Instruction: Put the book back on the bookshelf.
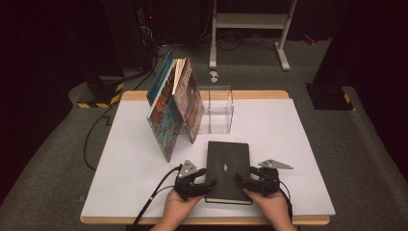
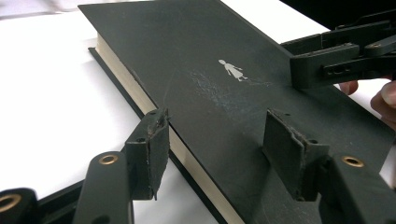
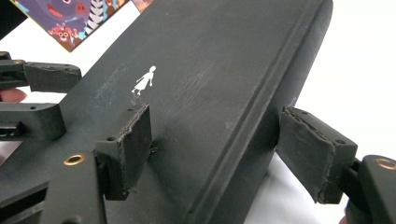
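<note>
At table front, both grippers (image 1: 204,179) (image 1: 244,179) straddle black book (image 1: 227,163), jaws wide

The book (image 1: 228,171) lies flat on the table (image 1: 298,159), between the two grippers. The left gripper (image 1: 202,185) sits at its left edge, the right gripper (image 1: 243,180) at its right edge, each with one jaw over the cover and one outside the edge. Ahead of the left gripper, well apart, the picture books (image 1: 174,108) stand leaning together. Just to their right, ahead of both grippers and behind the book, stands the clear box (image 1: 216,109). Both hands are near the table's front edge.
</note>
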A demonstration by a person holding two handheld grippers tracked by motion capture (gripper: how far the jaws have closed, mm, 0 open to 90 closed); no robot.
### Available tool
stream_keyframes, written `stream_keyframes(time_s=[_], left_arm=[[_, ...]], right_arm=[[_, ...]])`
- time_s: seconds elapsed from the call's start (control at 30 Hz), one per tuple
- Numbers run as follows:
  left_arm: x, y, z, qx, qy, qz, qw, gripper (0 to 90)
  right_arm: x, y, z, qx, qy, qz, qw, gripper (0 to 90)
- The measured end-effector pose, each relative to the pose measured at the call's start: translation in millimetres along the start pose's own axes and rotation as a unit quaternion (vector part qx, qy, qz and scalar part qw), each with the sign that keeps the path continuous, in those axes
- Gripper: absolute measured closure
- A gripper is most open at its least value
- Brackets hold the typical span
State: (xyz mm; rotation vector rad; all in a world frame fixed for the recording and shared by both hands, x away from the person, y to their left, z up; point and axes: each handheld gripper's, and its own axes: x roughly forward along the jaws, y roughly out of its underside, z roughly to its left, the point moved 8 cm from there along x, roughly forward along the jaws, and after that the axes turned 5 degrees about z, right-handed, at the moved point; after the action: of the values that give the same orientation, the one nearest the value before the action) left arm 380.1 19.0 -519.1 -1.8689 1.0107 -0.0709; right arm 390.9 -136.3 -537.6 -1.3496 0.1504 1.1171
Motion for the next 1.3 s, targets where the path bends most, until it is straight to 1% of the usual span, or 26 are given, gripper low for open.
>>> stream_keyframes(time_s=[0.03,0.1,0.13,0.17,0.23,0.3,0.4,0.43,0.47,0.57,0.67,0.73,0.77,0.83,0.87,0.93,1.0,1.03,1.13,1.23,1.27,1.3], left_arm=[[0.0,-2.5,4.8,-0.006,-0.001,0.003,1.0,40.7],[3.8,-5.6,9.8,-0.021,0.004,0.01,0.9997,35.9],[7.8,-7.8,12.4,-0.033,0.008,0.014,0.9993,33.2],[10.7,-9.6,13.9,-0.034,0.009,0.017,0.9992,31.6],[17.2,-13.9,16.2,-0.036,0.008,0.014,0.9992,30.4],[23.8,-16.5,17.4,-0.048,0.014,0.021,0.9985,29.1],[30.4,-18.5,19.0,-0.063,0.02,0.03,0.9974,26.6],[30.3,-19.4,18.6,-0.06,0.018,0.025,0.9977,27.2],[29.6,-19.5,18.2,-0.053,0.015,0.023,0.9982,28.2],[25.0,-21.3,15.8,-0.025,0.004,0.019,0.9995,31.3],[20.4,-26.4,12.7,-0.008,0.002,0.015,0.9999,35.3],[17.3,-31.0,7.1,0.007,-0.002,0.006,1.0,36.5],[16.5,-34.0,3.6,0.012,-0.002,-0.001,0.9999,36.7],[14.9,-37.3,2.1,0.016,-0.001,-0.003,0.9999,38.5],[14.3,-39.3,1.6,0.011,0.003,-0.006,0.9999,40.1],[14.3,-39.5,3.5,0.007,0.005,0.0,1.0,42.5],[16.2,-39.1,6.0,-0.008,0.008,0.006,0.9999,43.3],[17.1,-39.5,7.5,-0.018,0.014,0.009,0.9997,44.0],[20.3,-40.5,8.2,-0.035,0.025,0.012,0.999,45.2],[21.8,-42.3,6.2,-0.032,0.03,0.01,0.999,45.8],[20.5,-42.6,5.3,-0.027,0.036,0.012,0.9989,47.0],[19.8,-43.9,3.7,-0.023,0.041,0.008,0.9989,48.5]], right_arm=[[2.9,-2.2,1.3,-0.001,-0.001,0.002,1.0,26.2],[7.8,-6.9,2.9,-0.008,-0.009,0.01,0.9999,25.9],[8.7,-8.5,2.8,-0.013,-0.011,0.012,0.9998,25.3],[9.3,-9.2,1.8,-0.016,-0.015,0.013,0.9997,24.7],[9.7,-9.2,-0.4,-0.019,-0.027,0.014,0.9994,23.6],[9.9,-8.6,-2.4,-0.02,-0.034,0.016,0.9991,22.3],[10.2,-8.4,-2.7,-0.023,-0.036,0.012,0.999,22.2],[10.0,-8.1,-2.0,-0.026,-0.038,0.012,0.9989,22.2],[9.7,-7.7,-1.7,-0.03,-0.038,0.011,0.9987,22.3],[7.9,-5.5,-0.4,-0.04,-0.039,0.008,0.9984,22.5],[6.2,-4.2,-0.3,-0.037,-0.05,0.003,0.9981,22.4],[4.3,-4.9,-0.1,-0.039,-0.053,-0.001,0.9978,22.8],[3.6,-5.3,0.2,-0.039,-0.054,-0.003,0.9978,22.8],[2.0,-6.0,0.1,-0.038,-0.057,-0.007,0.9976,22.8],[1.5,-6.1,0.2,-0.037,-0.059,-0.007,0.9976,22.8],[0.7,-6.1,-0.1,-0.039,-0.061,-0.008,0.9974,22.9],[0.8,-5.0,0.2,-0.038,-0.061,-0.005,0.9974,23.0],[1.0,-4.7,0.5,-0.036,-0.063,-0.004,0.9974,23.0],[1.2,-4.6,1.1,-0.036,-0.064,-0.004,0.9973,23.0],[1.3,-4.7,0.3,-0.035,-0.068,-0.005,0.9971,22.4],[1.6,-4.8,0.1,-0.031,-0.071,-0.005,0.997,21.7],[2.2,-5.4,-0.6,-0.029,-0.075,-0.004,0.9967,20.6]])
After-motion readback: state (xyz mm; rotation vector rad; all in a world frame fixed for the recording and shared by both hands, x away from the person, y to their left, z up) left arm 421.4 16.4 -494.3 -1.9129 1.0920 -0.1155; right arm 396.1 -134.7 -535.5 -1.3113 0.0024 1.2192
